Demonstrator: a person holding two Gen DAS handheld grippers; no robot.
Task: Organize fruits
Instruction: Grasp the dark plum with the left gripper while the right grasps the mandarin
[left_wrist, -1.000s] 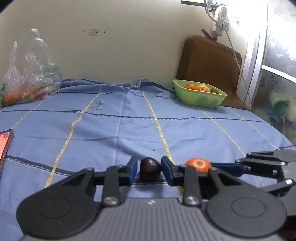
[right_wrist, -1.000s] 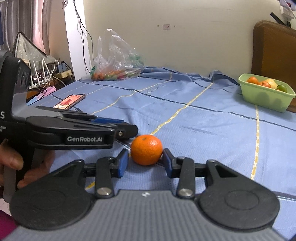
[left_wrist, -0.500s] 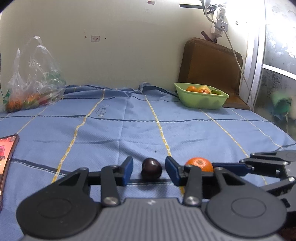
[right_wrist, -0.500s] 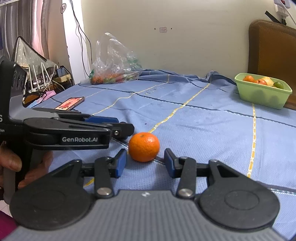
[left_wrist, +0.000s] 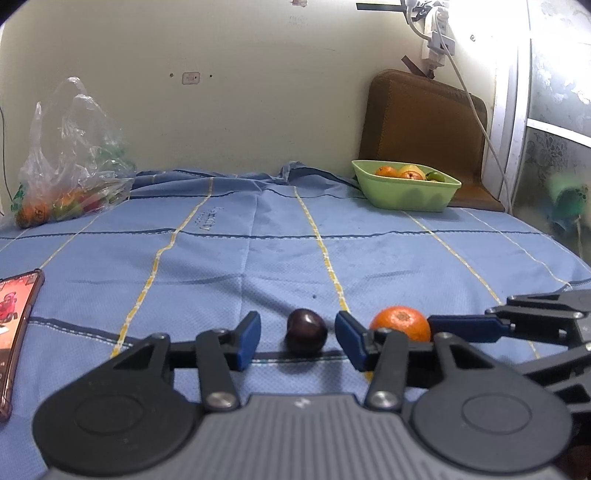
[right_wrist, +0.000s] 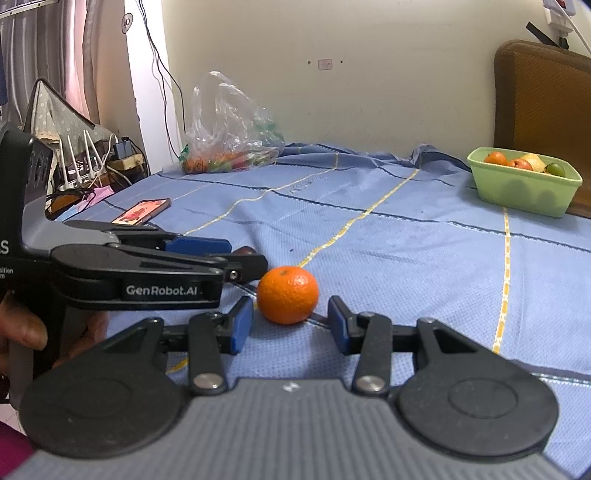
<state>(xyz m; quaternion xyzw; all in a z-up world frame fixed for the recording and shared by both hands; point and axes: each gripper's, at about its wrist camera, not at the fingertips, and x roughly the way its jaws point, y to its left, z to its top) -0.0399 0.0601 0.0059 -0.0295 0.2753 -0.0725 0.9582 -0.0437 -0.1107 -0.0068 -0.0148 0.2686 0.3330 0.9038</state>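
Plum (left_wrist: 306, 331) between opening left gripper (left_wrist: 297, 339), untouched; right gripper (right_wrist: 291, 325) apart round orange (right_wrist: 287, 294).

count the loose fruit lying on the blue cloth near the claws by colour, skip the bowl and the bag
Round orange citrus fruit: 1
Dark purple round fruit: 1
Total: 2
Both lie on the blue striped cloth, each between open claw pads without touching them.

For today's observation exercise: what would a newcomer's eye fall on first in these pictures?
First, two fruits side by side on the blue cloth: a dark plum between the opening jaws of the left gripper, untouched, and a bright orange between the open right gripper. Then the green bowl of fruit at the far right.
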